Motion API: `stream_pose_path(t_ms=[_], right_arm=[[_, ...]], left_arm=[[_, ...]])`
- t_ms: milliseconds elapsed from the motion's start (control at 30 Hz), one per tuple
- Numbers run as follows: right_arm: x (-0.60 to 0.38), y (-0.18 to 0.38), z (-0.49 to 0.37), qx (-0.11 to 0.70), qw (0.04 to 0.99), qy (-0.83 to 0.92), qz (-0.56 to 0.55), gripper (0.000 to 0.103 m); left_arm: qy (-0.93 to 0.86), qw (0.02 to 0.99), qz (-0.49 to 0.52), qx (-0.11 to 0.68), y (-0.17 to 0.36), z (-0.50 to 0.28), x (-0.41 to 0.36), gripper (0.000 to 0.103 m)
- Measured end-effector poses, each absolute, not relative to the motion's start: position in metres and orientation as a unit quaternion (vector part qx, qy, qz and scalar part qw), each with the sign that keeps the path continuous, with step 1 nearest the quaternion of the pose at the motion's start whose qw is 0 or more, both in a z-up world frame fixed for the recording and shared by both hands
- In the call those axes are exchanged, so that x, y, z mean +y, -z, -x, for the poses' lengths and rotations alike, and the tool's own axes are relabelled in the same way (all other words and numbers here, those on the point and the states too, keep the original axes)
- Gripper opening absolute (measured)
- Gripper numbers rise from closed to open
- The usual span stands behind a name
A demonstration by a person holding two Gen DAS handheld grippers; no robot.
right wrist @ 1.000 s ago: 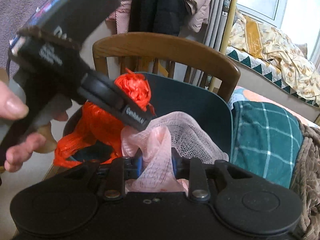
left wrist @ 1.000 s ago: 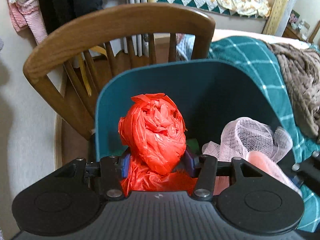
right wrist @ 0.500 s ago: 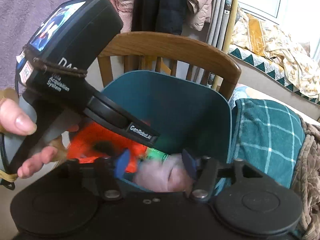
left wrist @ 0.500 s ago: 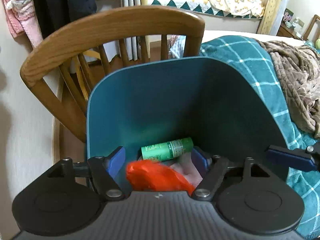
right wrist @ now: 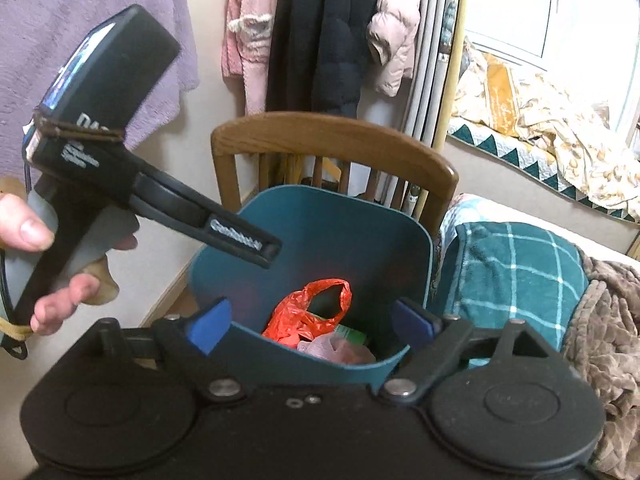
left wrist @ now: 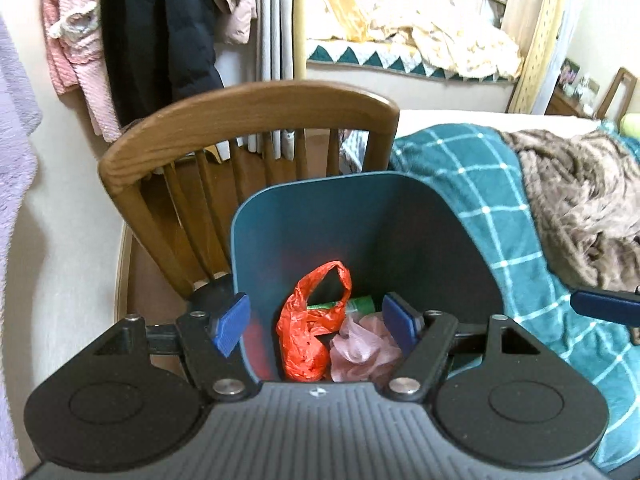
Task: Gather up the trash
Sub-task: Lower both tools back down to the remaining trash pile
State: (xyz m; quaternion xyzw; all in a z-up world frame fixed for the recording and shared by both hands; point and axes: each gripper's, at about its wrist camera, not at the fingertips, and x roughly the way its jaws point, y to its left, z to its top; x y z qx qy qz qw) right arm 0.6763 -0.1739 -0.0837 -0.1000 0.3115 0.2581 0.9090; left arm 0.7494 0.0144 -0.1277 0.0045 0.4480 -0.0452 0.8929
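The trash bin (left wrist: 360, 216) is the landmark. Inside it, at the bottom, the plastic bag (left wrist: 308, 332) lies left of the mesh net (left wrist: 362, 346), touching it, and the bottle (left wrist: 358, 303) lies behind both. Behind the bin stands the wooden chair (left wrist: 248, 116), its backrest rising above the bin's rim. Right of the bin the checked blanket (left wrist: 516, 216) drapes over the bed (left wrist: 480, 118), the fleece throw (left wrist: 580, 196) farther right on it. Coats (right wrist: 320, 32) hang behind the chair.
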Motion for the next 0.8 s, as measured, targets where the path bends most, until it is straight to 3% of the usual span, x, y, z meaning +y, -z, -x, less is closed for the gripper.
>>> stream_pose_path(t_ms=[267,400,800], right_arm=[[-0.189,0.062,-0.626,0.298,0.91,-0.276,0.082,0.098],[-0.199,0.059,-0.593,0.289,0.911,-0.285,0.068,0.102],[-0.225,0.101,-0.51,0.291,0.916,-0.275,0.022,0.103]], left_arm=[[0.055,0.904,0.019,0.424,0.094,-0.685,0.024,0.073],[0.055,0.909,0.036,0.411,0.09,-0.649,0.031,0.08],[0.045,0.909,0.038,0.412,0.124,-0.559,0.032,0.08]])
